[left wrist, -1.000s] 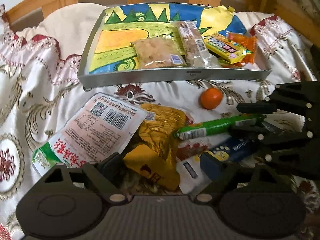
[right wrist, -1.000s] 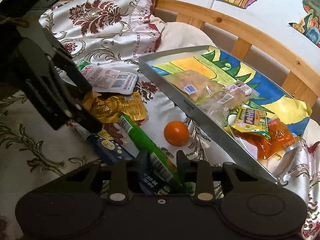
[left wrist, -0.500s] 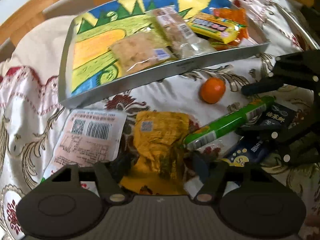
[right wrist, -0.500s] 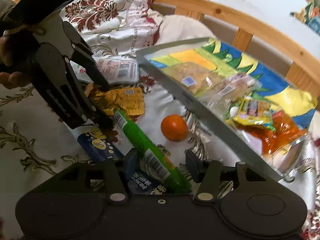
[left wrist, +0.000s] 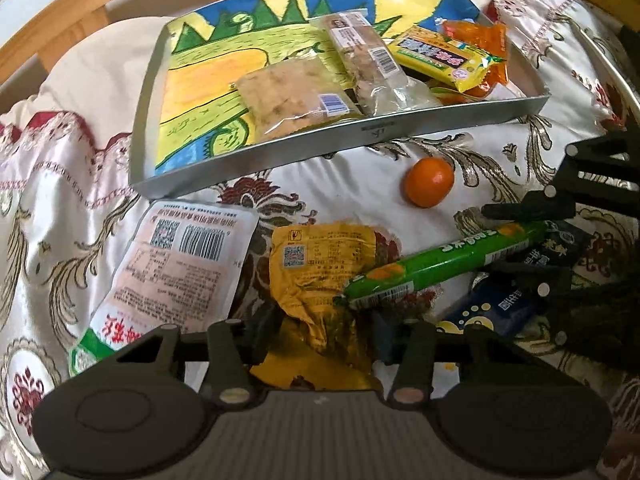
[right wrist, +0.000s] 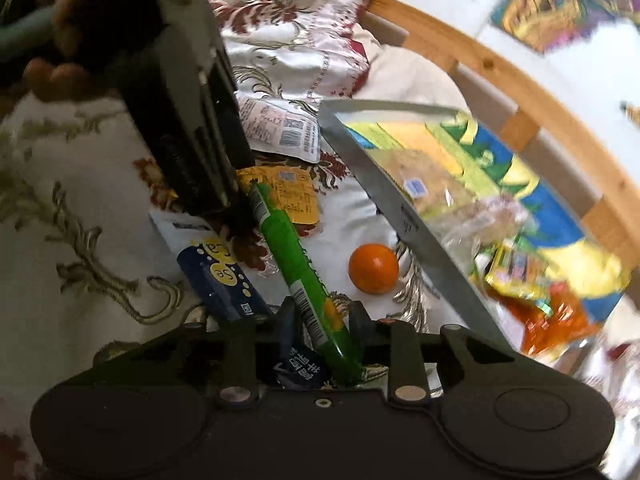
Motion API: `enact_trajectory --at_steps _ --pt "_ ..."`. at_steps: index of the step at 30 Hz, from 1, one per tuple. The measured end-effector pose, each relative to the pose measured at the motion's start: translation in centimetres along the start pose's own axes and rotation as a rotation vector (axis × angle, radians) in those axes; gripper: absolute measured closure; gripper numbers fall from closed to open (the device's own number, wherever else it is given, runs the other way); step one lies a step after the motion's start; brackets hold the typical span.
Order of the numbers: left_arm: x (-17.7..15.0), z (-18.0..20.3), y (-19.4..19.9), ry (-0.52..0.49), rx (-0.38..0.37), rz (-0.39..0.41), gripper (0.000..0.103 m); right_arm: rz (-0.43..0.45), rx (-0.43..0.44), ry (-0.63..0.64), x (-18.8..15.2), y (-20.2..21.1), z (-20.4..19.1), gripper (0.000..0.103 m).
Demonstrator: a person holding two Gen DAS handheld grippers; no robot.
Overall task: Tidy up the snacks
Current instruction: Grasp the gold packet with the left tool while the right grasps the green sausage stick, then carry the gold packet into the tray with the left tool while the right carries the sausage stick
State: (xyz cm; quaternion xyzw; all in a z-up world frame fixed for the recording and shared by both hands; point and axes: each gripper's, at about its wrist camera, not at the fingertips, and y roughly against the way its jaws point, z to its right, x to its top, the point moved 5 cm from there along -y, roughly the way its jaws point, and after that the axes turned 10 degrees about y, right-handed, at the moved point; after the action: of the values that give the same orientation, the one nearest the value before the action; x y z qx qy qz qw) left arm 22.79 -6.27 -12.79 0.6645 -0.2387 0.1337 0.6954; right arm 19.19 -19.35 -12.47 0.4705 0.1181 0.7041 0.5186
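A metal tray [left wrist: 336,148] with a painted bottom holds several snack packets at the back; it also shows in the right wrist view [right wrist: 404,216]. On the bedspread lie a pink-white packet [left wrist: 176,264], a yellow packet [left wrist: 320,276], a green sausage stick [left wrist: 440,264], an orange [left wrist: 429,182] and a blue pack [left wrist: 496,308]. My left gripper [left wrist: 320,336] is open, its fingers on either side of the yellow packet's near end. My right gripper [right wrist: 322,320] has its fingers on either side of the green stick [right wrist: 296,264] with a gap left, above a dark packet [right wrist: 300,368].
A wooden bed rail [left wrist: 80,20] curves behind the tray. A cream pillow [left wrist: 92,88] lies left of the tray. The right gripper's body [left wrist: 592,200] reaches in from the right in the left wrist view; the left gripper's body [right wrist: 188,128] stands left in the right wrist view.
My left gripper has moved forward and narrowed around the yellow packet. My right gripper has opened a little and slid along the green stick; the view has swung left.
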Motion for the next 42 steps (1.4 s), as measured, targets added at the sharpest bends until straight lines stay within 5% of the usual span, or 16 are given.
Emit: enact_trajectory --at_steps 7,16,32,42 --pt "-0.3 -0.7 1.0 0.160 -0.023 -0.015 0.054 0.009 -0.152 0.147 0.3 0.5 -1.2 0.077" --pt "-0.6 -1.8 2.0 0.258 -0.052 0.022 0.055 0.021 -0.263 0.122 0.4 1.0 0.4 0.083" --pt "-0.5 -1.9 3.0 0.315 -0.059 0.089 0.055 0.026 -0.340 0.231 0.6 1.7 -0.5 0.085" --pt "3.2 -1.4 4.2 0.364 -0.068 0.172 0.055 0.078 -0.450 0.145 1.1 4.1 1.7 0.085"
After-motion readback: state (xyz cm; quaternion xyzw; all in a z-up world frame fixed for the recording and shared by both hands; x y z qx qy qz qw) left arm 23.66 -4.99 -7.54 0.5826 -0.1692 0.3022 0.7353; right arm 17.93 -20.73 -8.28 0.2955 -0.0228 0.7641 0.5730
